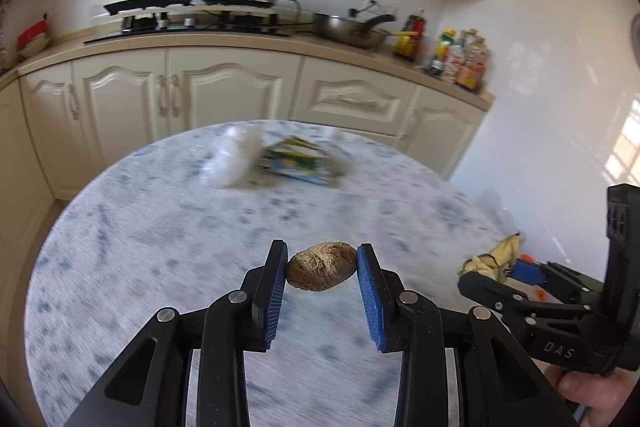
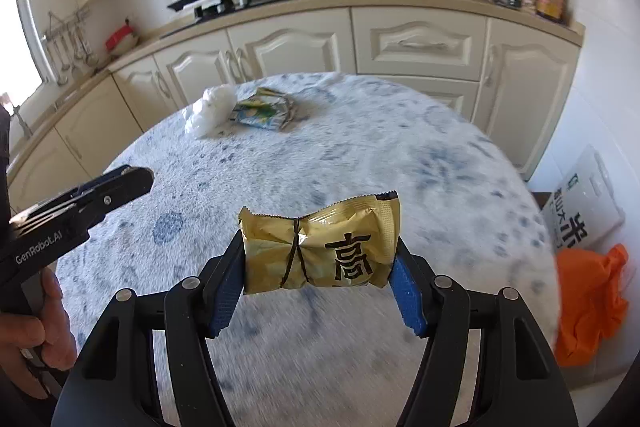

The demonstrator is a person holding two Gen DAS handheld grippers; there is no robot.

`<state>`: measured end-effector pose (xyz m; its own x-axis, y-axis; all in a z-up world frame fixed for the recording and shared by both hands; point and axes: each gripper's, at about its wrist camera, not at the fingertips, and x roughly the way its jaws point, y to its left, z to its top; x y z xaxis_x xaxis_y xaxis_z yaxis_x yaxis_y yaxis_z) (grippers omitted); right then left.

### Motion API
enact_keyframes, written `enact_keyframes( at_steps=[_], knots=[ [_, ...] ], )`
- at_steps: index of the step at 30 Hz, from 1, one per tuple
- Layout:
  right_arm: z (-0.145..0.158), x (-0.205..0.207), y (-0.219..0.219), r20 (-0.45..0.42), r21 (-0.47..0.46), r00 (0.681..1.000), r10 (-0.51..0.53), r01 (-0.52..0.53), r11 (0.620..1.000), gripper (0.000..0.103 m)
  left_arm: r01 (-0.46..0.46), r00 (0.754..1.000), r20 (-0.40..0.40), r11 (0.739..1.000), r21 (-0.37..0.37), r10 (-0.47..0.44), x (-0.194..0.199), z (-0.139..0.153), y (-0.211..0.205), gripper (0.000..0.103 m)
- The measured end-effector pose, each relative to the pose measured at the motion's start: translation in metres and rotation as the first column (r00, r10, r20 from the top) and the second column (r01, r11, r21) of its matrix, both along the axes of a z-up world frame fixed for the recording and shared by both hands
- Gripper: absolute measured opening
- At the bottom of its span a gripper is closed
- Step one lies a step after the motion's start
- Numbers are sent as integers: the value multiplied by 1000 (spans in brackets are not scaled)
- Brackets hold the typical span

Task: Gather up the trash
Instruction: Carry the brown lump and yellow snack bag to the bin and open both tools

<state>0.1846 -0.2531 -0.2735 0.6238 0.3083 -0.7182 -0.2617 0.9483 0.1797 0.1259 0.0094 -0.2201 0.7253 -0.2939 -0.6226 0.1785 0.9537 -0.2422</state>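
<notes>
Left wrist view: the left tongs are clamped on a brown, wrinkled lump, a pad pressing each of its ends, and hold it clear above the round, blue-mottled counter. Only this view shows the lump. At the far edge of the counter lie a white plastic bag and, touching its right side, a green and yellow packet, both blurred. At the right edge the right tongs appear from the side, closed on a crumpled gold wrapper, with "DAS" moulded on the black body and part of a hand below it.

Right wrist view: at the left edge a hand grips the left tongs, seen side-on, their body marked "GenRobot.AI"; the lump is hidden here. In the centre the right tongs are clamped on the gold wrapper, its two ends pressed between the blue pads; it bears a large dark Chinese character and is tied by a thin dark band. The white plastic bag and the packet rest well beyond it. Only this view shows, right of the counter and lower, a white sack with printed characters and an orange bag.
</notes>
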Motion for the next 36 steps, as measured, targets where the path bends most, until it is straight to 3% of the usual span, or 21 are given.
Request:
enact_keyframes(
  at_steps=[11,21,29,36],
  knots=[
    [31,-49,-57,81,85,995,-63,56,995,66,36,997,69,999,38,-38,-54,37,-49,31],
    [62,-88,-117,150,126,976,-158,139,982,66,145,981,127,989,22,-146,-84,70,-96,31],
    [77,-120,-178,185,128,943,-276,255,958,67,280,950,142,960,-4,-277,-97,84,-153,31],
    [71,-145,-242,170,132,897,-408,390,911,67,400,909,129,917,2,-397,-101,88,-216,31]
  ],
)
